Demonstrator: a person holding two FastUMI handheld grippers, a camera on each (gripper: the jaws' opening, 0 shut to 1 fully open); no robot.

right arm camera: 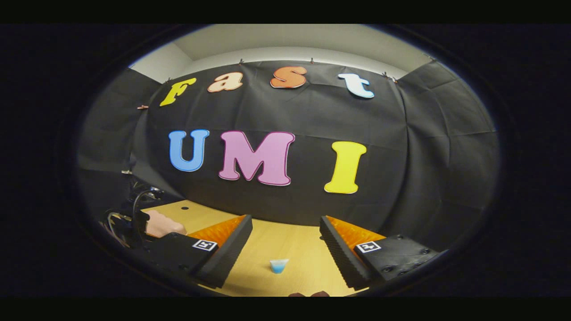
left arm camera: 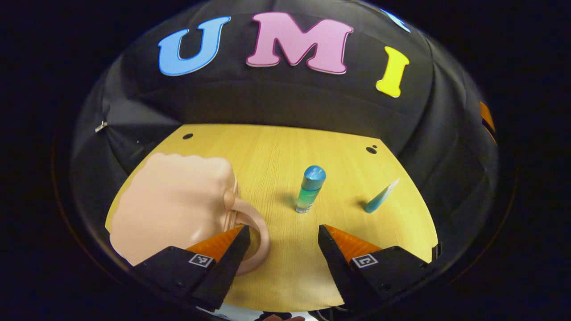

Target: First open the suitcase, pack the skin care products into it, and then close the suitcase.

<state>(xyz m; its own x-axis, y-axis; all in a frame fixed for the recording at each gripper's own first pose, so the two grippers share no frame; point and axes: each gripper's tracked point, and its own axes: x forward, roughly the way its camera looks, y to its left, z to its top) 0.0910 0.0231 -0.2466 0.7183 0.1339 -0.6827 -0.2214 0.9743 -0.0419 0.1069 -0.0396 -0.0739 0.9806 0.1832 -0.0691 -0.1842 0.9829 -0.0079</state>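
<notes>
A small pale pink suitcase (left arm camera: 178, 205) lies closed on the left of the wooden table (left arm camera: 276, 147), its loop handle (left arm camera: 261, 232) pointing right. My left gripper (left arm camera: 283, 234) is open, and its left finger sits just in front of the handle without gripping it. A blue-green bottle (left arm camera: 310, 189) stands upright beyond the gripper. A blue tube (left arm camera: 381, 196) lies to the bottle's right. In the right gripper view my right gripper (right arm camera: 285, 223) is open above the table (right arm camera: 267, 249), with the tube's end (right arm camera: 279, 265) low between its fingers and apart from them. A corner of the suitcase (right arm camera: 163, 225) shows at the left.
Two small dark holes (left arm camera: 188, 136) (left arm camera: 371, 150) mark the table's far side. Black cloth walls close in behind and to both sides. A dark device with cables (right arm camera: 129, 218) sits beside the suitcase in the right gripper view.
</notes>
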